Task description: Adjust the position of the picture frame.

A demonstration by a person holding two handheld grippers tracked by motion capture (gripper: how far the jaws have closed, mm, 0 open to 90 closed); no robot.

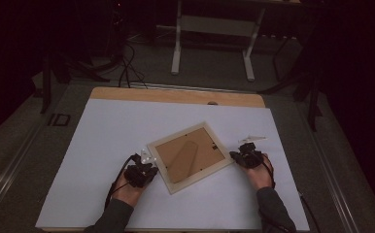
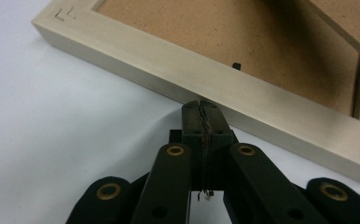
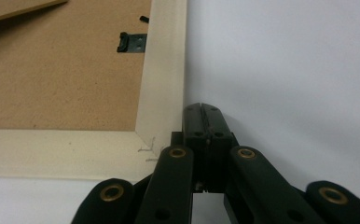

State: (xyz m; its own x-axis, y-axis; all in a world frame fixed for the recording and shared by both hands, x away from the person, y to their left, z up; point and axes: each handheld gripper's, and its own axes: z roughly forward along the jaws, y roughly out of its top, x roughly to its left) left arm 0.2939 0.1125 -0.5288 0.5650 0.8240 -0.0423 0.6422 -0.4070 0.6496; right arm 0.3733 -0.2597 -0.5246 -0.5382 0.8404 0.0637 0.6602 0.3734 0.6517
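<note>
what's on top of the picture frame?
The picture frame lies face down, brown backing board and folded stand on top. Its front, against the white sheet, is hidden.

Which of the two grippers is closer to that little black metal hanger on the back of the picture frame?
Right. The right gripper sits at the frame's corner just below the hanger; the left gripper is at the opposite side of the picture frame.

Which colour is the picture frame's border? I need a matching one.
Pale cream, around a brown backing board; the picture frame shows it best in the left gripper view.
</note>
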